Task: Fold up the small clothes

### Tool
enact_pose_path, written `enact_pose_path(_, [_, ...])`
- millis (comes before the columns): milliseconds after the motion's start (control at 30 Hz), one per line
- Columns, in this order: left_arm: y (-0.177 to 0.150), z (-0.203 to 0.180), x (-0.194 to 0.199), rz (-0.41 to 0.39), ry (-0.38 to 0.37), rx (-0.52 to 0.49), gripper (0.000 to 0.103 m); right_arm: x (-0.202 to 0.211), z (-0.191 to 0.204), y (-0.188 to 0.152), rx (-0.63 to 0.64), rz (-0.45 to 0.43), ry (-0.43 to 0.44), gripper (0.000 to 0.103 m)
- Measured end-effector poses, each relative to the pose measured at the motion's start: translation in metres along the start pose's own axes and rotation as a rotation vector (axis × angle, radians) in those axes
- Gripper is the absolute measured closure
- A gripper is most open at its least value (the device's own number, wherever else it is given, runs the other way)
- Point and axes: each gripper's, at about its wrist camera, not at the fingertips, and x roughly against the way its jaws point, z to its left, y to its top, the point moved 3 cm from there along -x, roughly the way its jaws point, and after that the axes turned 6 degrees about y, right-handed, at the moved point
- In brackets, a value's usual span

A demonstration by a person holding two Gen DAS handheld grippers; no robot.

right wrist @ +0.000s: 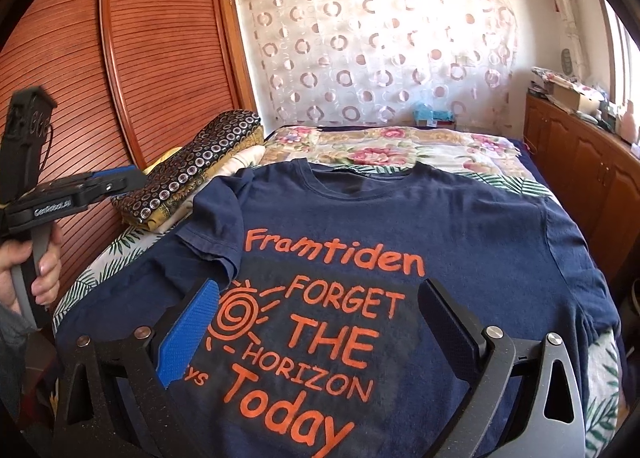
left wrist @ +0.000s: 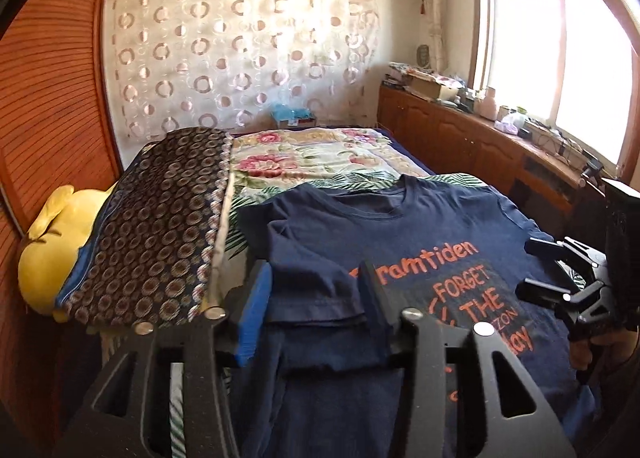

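Navy T-shirt, print up, flat on the flowered bed, its left sleeve already turned inward for folding; left gripper and right gripper both spread, holding nothing, hovering above the cloth.

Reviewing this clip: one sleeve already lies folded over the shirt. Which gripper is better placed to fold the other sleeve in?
Right, probably. The right gripper hangs open over the navy T-shirt, nearer the flat sleeve; the left gripper sits by the folded sleeve.
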Motion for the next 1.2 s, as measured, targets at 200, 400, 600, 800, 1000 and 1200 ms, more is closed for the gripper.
enact_pose_path(200, [-0.022,0.031,0.005,0.001,0.058,0.061,0.023,-0.018,0.010,0.022,0.094,0.042,0.049,0.019])
enact_pose_path(400, [-0.042,0.052,0.011,0.014,0.098,0.111,0.023,-0.061,0.028,0.041,0.166,0.096,0.142,0.033])
enact_pose_path(600, [-0.056,0.065,0.020,0.014,0.123,0.139,0.023,-0.121,0.045,0.056,0.196,0.159,0.261,0.043])
enact_pose_path(800, [-0.065,0.067,0.027,0.017,0.134,0.132,0.023,-0.169,0.068,0.057,0.246,0.240,0.353,0.048])
enact_pose_path(1000, [-0.071,0.065,0.027,0.029,0.129,0.122,0.022,-0.201,0.091,0.049,0.317,0.308,0.335,0.054])
enact_pose_path(1200, [-0.073,0.061,0.024,0.041,0.122,0.113,0.023,-0.212,0.085,0.055,0.319,0.318,0.286,0.095])
